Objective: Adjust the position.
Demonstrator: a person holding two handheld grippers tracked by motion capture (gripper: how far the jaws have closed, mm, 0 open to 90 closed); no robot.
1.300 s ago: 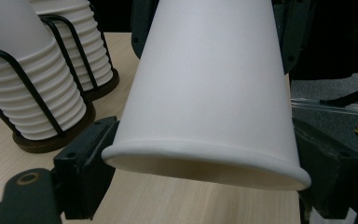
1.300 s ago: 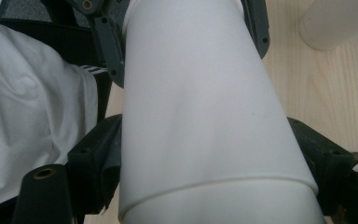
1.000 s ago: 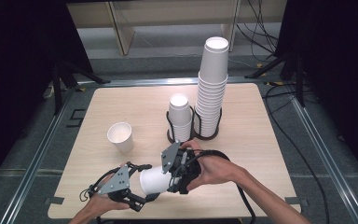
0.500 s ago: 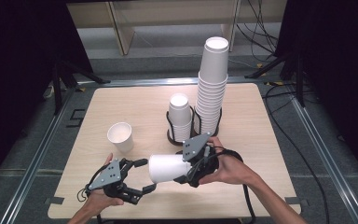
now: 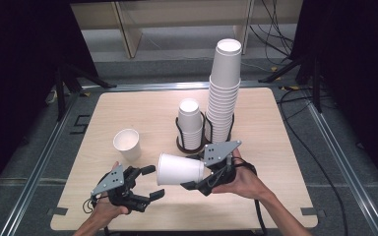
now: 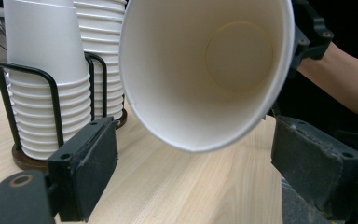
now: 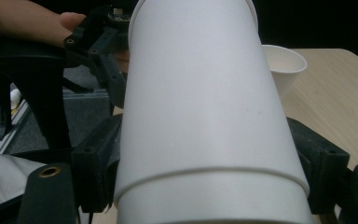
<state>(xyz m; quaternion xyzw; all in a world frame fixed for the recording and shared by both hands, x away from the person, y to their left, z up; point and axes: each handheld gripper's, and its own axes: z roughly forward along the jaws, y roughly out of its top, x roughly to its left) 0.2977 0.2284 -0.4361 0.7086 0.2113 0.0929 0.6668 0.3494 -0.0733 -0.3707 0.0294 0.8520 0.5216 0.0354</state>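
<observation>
Right claw (image 5: pixel 193 178) clamping sideways paper cup (image 5: pixel 179 169), left claw (image 5: pixel 150 182) agape — empty, jaws just narrowed

A lab-like recording room: dark curtains (image 5: pixel 19 73), trailing cables (image 5: pixel 275 29) and a metal-framed wooden table (image 5: pixel 142 108)

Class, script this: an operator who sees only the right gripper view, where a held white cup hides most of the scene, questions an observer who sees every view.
Operator: Is anything inside the cup I'm holding?
Observer: No. The left gripper view looks straight into the cup held by the right claw, and it is empty.
Operator: Is the left claw gripping the rim?
Observer: No. The left claw stands open, clear of the rim. Its jaws have just been closing with nothing between them.
</observation>
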